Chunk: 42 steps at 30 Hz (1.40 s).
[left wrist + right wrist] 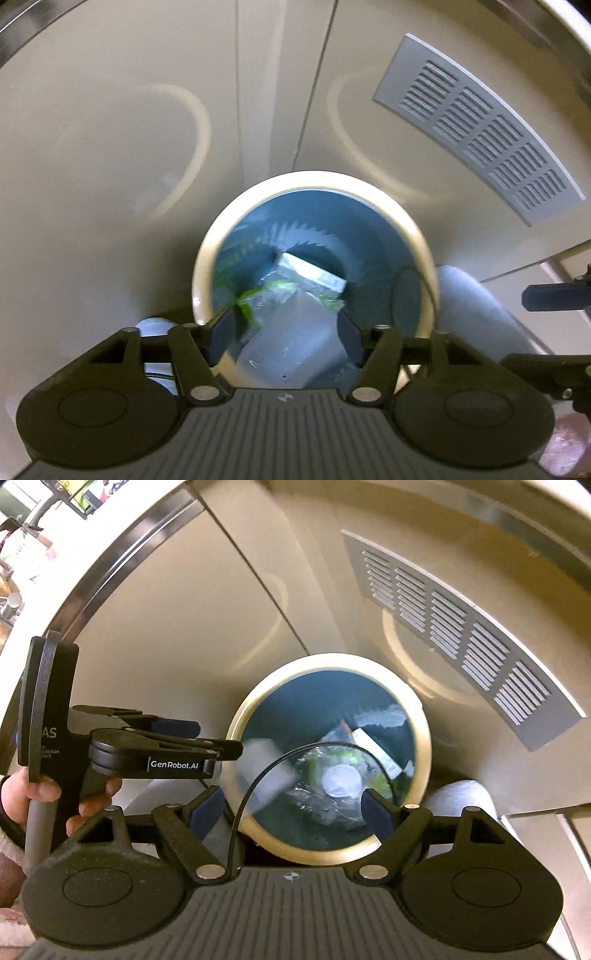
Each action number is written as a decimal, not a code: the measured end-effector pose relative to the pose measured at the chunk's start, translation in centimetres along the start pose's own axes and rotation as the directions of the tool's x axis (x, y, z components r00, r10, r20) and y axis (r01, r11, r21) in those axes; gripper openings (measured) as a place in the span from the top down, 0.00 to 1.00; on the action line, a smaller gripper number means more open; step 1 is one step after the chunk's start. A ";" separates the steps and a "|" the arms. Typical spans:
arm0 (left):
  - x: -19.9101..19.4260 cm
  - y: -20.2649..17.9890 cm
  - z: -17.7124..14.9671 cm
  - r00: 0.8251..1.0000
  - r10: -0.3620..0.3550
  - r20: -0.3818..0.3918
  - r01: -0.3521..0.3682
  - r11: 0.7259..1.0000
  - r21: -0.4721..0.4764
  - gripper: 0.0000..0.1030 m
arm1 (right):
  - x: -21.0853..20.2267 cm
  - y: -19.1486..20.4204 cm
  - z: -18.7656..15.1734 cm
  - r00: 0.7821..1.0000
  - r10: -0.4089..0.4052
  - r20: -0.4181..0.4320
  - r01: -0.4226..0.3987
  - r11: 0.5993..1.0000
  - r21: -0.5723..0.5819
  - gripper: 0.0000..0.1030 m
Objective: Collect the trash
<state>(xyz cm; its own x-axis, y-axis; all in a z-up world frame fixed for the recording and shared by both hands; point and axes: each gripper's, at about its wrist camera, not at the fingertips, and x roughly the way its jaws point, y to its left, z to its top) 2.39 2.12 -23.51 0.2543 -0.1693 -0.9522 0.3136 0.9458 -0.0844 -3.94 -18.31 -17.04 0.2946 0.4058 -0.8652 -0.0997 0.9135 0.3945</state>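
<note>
A round bin (417,236) with a cream rim and a blue inside stands on the floor right below both grippers. In it lie a white box (314,273), crumpled clear plastic (325,805) with green scraps, and a white round lid (340,781). My left gripper (286,336) is open over the bin. A blurred translucent white piece (291,343) hangs between its pads, clear of the left one. From the right wrist the left gripper (218,738) reaches in sideways above the rim, with that blurred piece (266,771) just beyond it. My right gripper (291,812) stands open and empty.
Beige cabinet doors (147,129) with a grey vent grille (480,129) stand right behind the bin. A grey trouser leg (476,310) presses against the bin's right side. A black cable (295,757) loops across the right wrist view. A hand (37,794) grips the left gripper's handle.
</note>
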 end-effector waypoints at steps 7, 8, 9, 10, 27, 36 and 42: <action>-2.3 -0.3 -0.2 0.999 0.038 0.033 -0.038 0.999 -0.016 0.01 | -2.0 0.3 -1.0 0.999 -0.003 0.050 0.003 1.000 0.000 0.19; -2.8 -0.5 -0.5 0.997 0.057 0.051 -0.056 0.998 -0.024 0.00 | -2.5 0.4 -1.1 0.998 0.003 0.061 -0.003 1.000 0.001 0.19; -3.6 -0.4 -0.8 0.995 0.071 0.067 -0.069 0.997 -0.027 0.00 | -3.0 0.6 -1.2 0.997 0.009 0.076 -0.010 1.000 0.003 0.19; -4.5 -0.4 -1.1 0.994 0.079 0.081 -0.077 0.997 -0.026 0.00 | -3.4 0.8 -1.3 0.996 0.017 0.092 -0.018 1.000 0.005 0.19; -13.4 -1.1 -5.7 0.956 0.096 0.276 -0.089 0.995 -0.038 0.00 | -8.6 4.9 -3.7 0.946 -0.034 0.323 0.078 0.989 -0.125 0.12; -14.8 -1.4 -6.6 0.940 0.112 0.323 -0.111 0.994 -0.022 0.00 | -11.3 4.0 -4.1 0.901 -0.088 0.426 0.164 0.976 -0.145 0.12; -16.0 -1.0 -6.8 0.921 0.149 0.361 -0.141 0.989 -0.046 0.00 | -18.9 2.4 -3.0 0.723 -0.186 0.665 0.428 0.876 -0.220 0.04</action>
<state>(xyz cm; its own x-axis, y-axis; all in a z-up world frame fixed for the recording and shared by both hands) -8.22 5.79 -10.21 0.6109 -0.1154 -0.7832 0.2318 0.9720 0.0376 -12.65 -23.67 -0.62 0.8640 0.1033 -0.4928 -0.1702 0.9810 -0.0929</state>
